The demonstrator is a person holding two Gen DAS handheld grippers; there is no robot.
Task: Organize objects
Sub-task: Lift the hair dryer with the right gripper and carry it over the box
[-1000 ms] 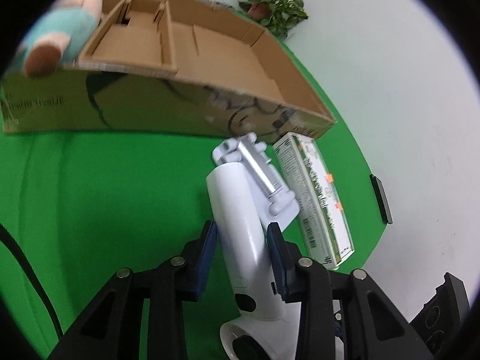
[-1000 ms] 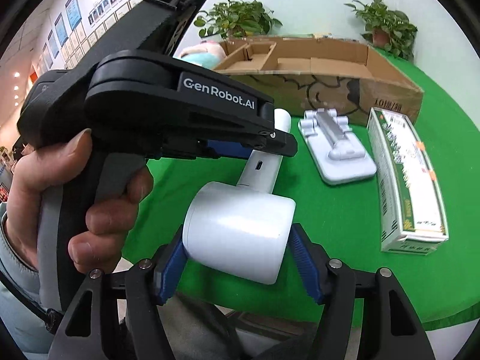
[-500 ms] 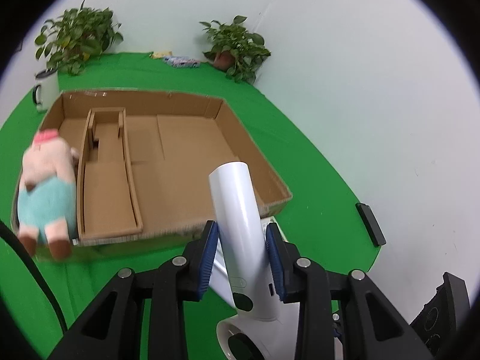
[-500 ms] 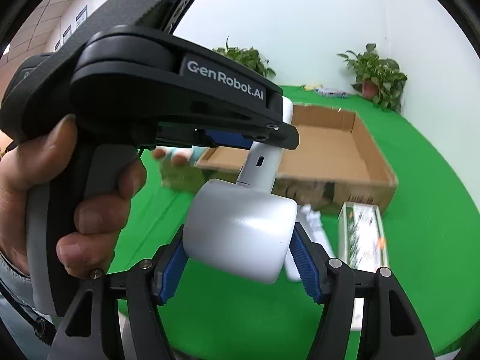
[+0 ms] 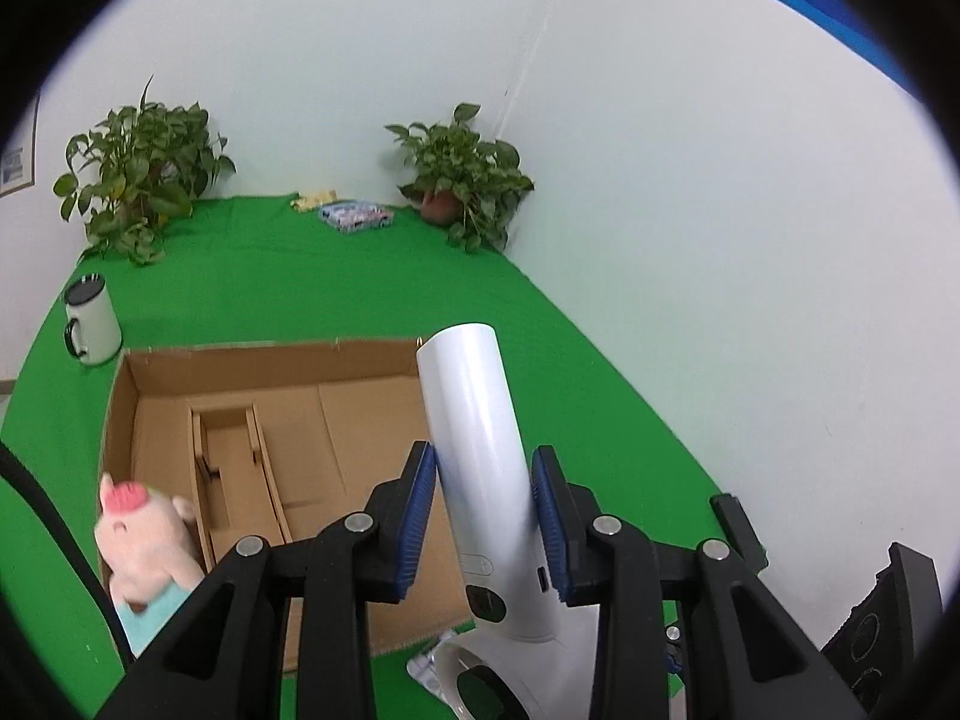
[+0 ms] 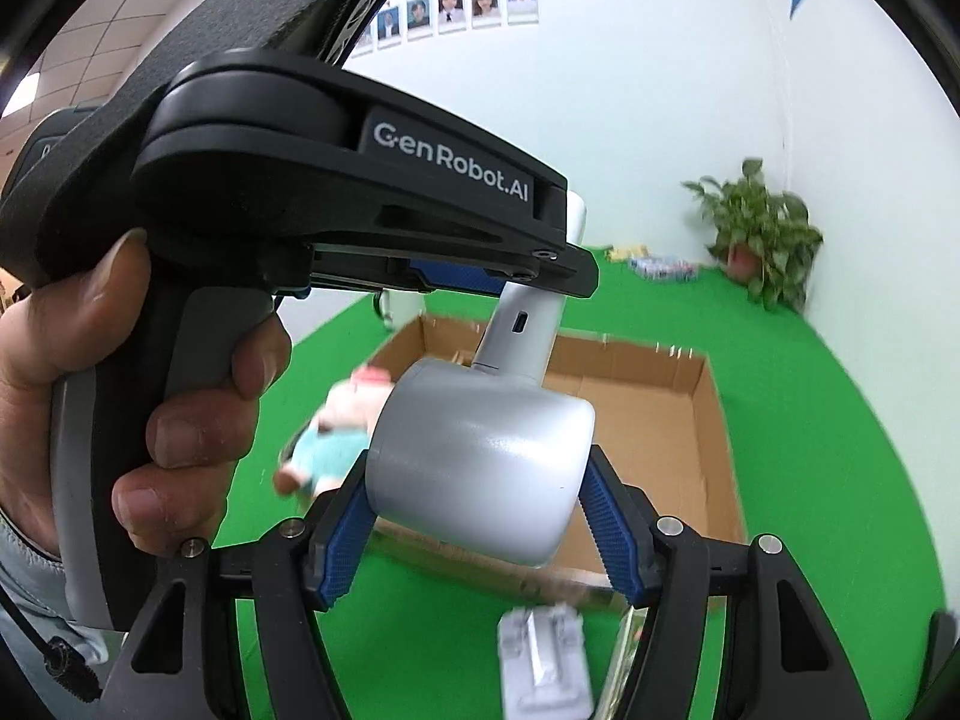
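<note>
The left gripper [image 5: 483,516] is clamped on the white handle of the hair dryer [image 5: 480,468]; both blue pads [image 5: 415,516] press its sides. The right gripper [image 6: 480,531] is clamped on the dryer's silver barrel [image 6: 480,456], one pad on each flank. Both tools therefore carry one object, held in the air above the green table [image 5: 312,276].

From the left wrist view, the handle's long axis runs forward and slightly up, away from the fingers, with its free end pointing toward the far wall. The barrel sits crosswise to the handle, at the near end, closer to the right gripper.

The cardboard box [image 5: 336,360] lies below and ahead of the dryer, open side up. A plush pig [image 5: 150,534] occupies its left near corner beside a cardboard insert [image 5: 234,468]; the broad right section appears unoccupied. Judged from this, the coming move is a joint descent into that right section, keeping the handle clear of the box wall.

Outside the box, a white stand [image 6: 543,660] rests on the table in front of its near wall. A mug [image 5: 90,324] stands beyond the far left corner.
</note>
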